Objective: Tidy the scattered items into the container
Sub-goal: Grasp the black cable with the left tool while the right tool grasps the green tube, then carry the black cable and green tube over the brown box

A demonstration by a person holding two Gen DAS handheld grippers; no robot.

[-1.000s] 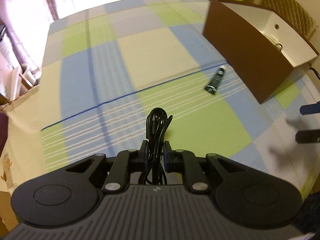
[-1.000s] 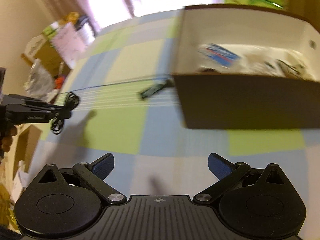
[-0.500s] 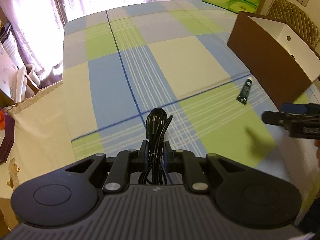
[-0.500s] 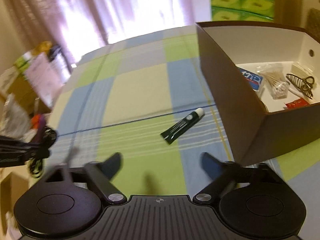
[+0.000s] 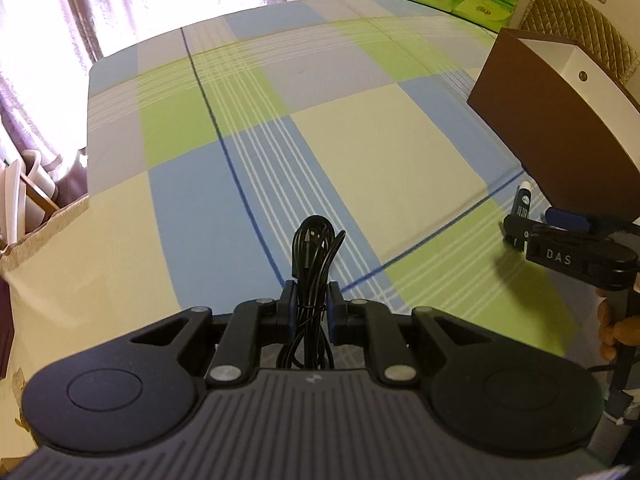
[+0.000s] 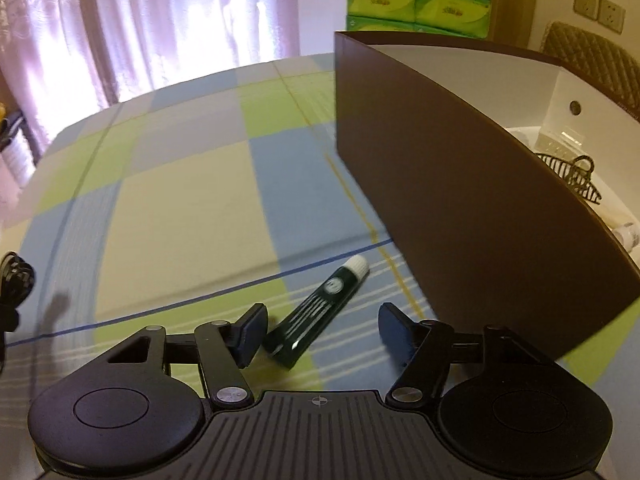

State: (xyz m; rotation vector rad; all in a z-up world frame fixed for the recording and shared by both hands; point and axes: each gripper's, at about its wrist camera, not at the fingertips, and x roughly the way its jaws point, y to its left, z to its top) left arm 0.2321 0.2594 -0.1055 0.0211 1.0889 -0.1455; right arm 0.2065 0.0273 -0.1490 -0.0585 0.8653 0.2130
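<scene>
Right gripper is hovering with jaws wide over the dark tube, which is lying flat on the checked bedspread just beside the brown box. The tube looks light, soft and glossy; mid-body seems the safest hold. Left gripper is pinching the limp coiled cable.

Dark tube flat beside box — cable gripped
</scene>
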